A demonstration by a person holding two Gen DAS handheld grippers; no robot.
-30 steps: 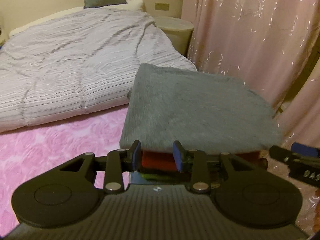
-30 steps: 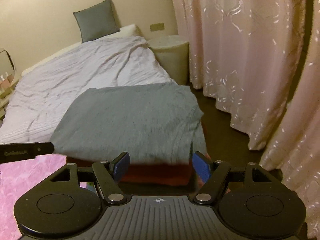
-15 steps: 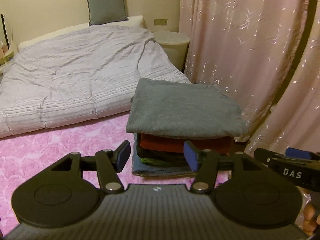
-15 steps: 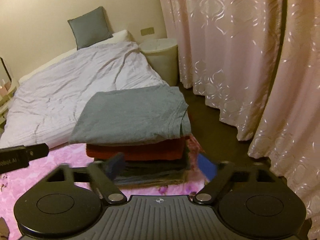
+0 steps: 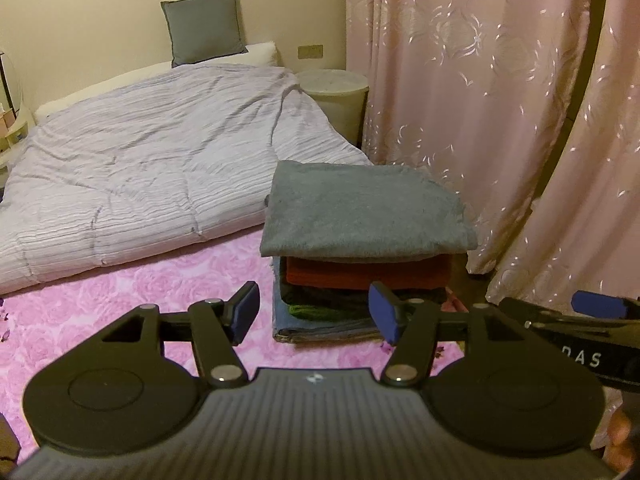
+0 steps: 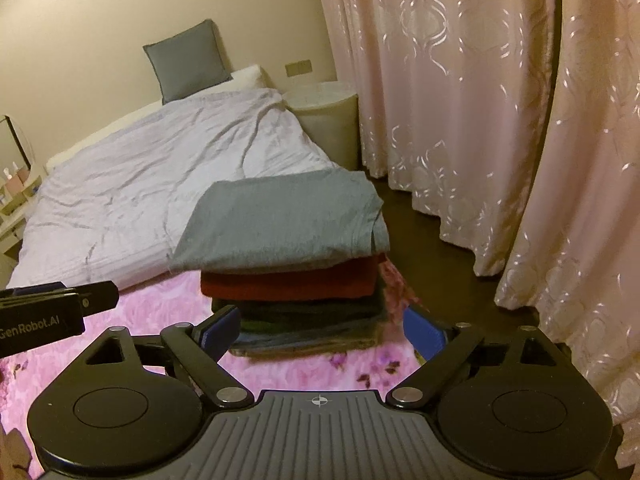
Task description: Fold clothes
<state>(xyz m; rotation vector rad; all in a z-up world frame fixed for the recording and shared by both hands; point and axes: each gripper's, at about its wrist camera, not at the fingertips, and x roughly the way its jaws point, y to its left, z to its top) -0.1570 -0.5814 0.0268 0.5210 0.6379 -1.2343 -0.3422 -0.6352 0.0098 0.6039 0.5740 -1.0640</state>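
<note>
A folded grey garment (image 5: 360, 208) lies on top of a stack of folded clothes, over a red one (image 5: 364, 272), dark ones and a blue one at the bottom. The stack stands on a pink rose-patterned blanket (image 5: 120, 300). It also shows in the right wrist view, grey garment (image 6: 280, 216) over the red one (image 6: 288, 282). My left gripper (image 5: 316, 314) is open and empty, a little in front of the stack. My right gripper (image 6: 322, 326) is open and empty, also in front of the stack.
A bed with a pale striped quilt (image 5: 140, 168) and a grey pillow (image 5: 204, 24) lies behind the stack. A round beige hamper (image 5: 336, 96) stands by the pink curtains (image 5: 500, 100). Dark floor (image 6: 432, 240) runs along the curtains to the right.
Both grippers have pulled back from the stack and opened wider. A second ago the left one was close under the grey garment's front edge; now the whole stack shows.
</note>
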